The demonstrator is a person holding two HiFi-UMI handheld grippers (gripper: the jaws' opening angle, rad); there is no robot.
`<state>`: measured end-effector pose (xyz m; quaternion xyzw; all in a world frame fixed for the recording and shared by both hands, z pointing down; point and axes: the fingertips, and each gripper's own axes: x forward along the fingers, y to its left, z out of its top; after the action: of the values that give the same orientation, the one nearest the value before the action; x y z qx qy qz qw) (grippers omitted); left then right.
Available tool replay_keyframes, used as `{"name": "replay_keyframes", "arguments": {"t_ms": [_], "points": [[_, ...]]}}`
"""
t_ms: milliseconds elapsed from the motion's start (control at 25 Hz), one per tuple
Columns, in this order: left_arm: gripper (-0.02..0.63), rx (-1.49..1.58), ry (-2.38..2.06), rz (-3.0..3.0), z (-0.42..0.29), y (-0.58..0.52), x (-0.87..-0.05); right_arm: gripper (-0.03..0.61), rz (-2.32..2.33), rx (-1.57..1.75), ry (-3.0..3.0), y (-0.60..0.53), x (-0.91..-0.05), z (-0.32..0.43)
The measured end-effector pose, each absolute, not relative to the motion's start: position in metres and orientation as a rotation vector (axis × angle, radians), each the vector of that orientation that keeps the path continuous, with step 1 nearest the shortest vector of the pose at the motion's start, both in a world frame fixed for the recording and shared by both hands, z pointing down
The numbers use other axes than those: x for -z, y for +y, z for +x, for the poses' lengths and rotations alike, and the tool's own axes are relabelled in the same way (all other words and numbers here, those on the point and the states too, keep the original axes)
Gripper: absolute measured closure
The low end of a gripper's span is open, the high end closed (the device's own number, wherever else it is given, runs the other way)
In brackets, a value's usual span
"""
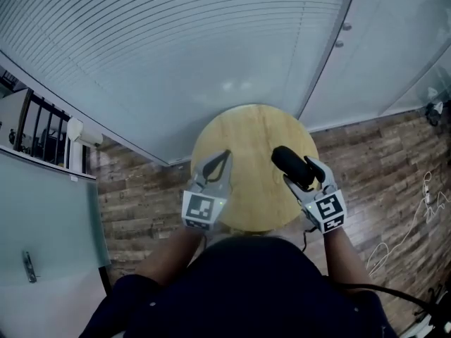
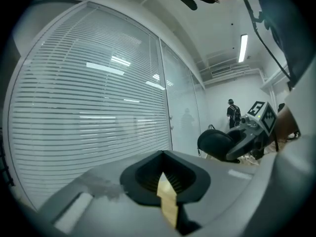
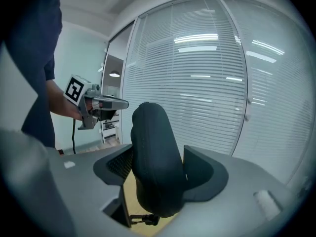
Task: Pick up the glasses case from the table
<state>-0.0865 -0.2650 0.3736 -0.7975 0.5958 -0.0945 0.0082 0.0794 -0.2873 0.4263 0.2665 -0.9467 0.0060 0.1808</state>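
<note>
The black oval glasses case (image 1: 291,165) is off the round wooden table (image 1: 250,129), clamped across its middle by my right gripper (image 1: 306,175). In the right gripper view the case (image 3: 153,147) stands nearly upright between the two dark pads (image 3: 205,174), with a small zip pull hanging below it. My left gripper (image 1: 224,156) hovers over the table's left half with its tips together and nothing in them. Only a thin wood-coloured slit shows between its pads in the left gripper view (image 2: 163,155). That view also shows the case (image 2: 216,143) held in the right gripper (image 2: 248,134).
A wall of white blinds (image 1: 176,55) and a glass door (image 1: 380,41) rise behind the table. Brown plank floor (image 1: 380,167) surrounds it, with white cables (image 1: 416,224) at the right. A person (image 2: 233,113) stands far off down the corridor.
</note>
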Motion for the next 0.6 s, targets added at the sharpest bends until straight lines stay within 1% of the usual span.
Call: {"name": "replay_keyframes", "arguments": {"t_ms": [320, 600], "points": [[0.609, 0.229, 1.805, -2.468, -0.077, -0.264, -0.345, 0.259, 0.866, 0.02, -2.783, -0.293, -0.368, 0.095], [0.609, 0.206, 1.789, -2.462, -0.076, -0.265, -0.338, 0.261, 0.904, 0.045, -2.787, -0.3, -0.359, 0.101]]}}
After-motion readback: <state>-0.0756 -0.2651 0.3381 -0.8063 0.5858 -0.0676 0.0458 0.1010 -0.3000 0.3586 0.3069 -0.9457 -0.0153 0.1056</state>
